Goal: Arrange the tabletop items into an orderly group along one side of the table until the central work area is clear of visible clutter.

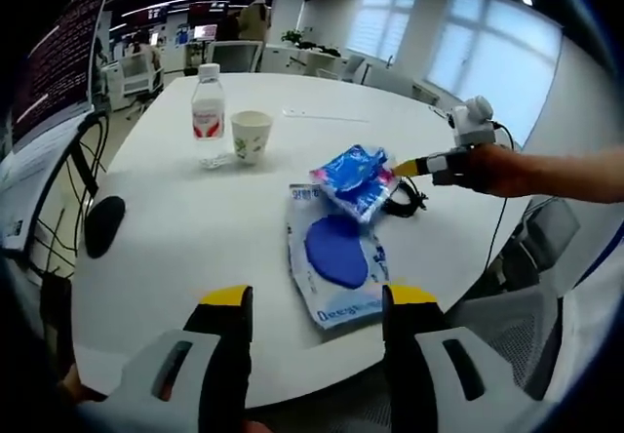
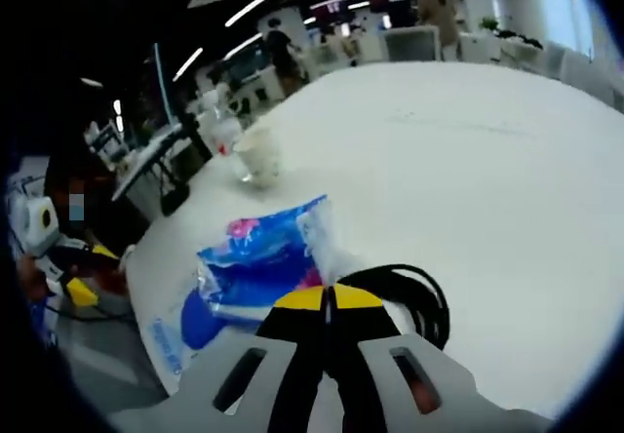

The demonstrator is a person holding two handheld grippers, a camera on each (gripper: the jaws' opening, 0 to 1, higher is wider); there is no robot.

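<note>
Right tool (image 2: pixel 329 301) pinches the blue packet (image 2: pixel 263 257) near table edge (image 2: pixel 146 257).

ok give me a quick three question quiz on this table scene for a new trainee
1. True or false: the paper cup stands upright right beside the water bottle.
2. Multiple choice: what lies on the table just past the right gripper? A) a coiled black cable B) a stapler C) a pair of scissors
3. Fill in: the small blue packet rests partly on top of the larger flat ____ lying on the white table.

Key:
1. True.
2. A, the black cable.
3. Bag: the blue and white bag. In the left gripper view the left gripper is open above the near table edge; in the right gripper view the right gripper is closed.
</note>
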